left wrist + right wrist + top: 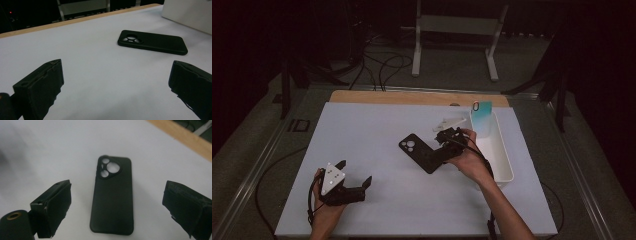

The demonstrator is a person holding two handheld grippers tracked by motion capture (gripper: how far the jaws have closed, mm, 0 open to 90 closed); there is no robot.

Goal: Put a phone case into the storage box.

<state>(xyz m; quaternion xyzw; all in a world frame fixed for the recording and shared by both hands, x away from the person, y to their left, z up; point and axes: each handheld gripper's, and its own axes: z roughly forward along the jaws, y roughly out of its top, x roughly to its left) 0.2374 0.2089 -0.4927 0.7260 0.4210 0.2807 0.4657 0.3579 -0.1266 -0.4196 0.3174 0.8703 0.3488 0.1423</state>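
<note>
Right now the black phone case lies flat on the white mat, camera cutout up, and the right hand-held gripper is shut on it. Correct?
Not quite. The black phone case does lie flat on the white mat, but the right hand-held gripper is open: the right gripper view shows its jaws spread wide on either side of the case, not touching it.

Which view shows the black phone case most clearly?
The right gripper view: the black phone case lies flat between the open right tongs, with its camera cut-outs plain. The left gripper view shows it farther off, at an angle. The high view shows it small, beside the right hand.
</note>
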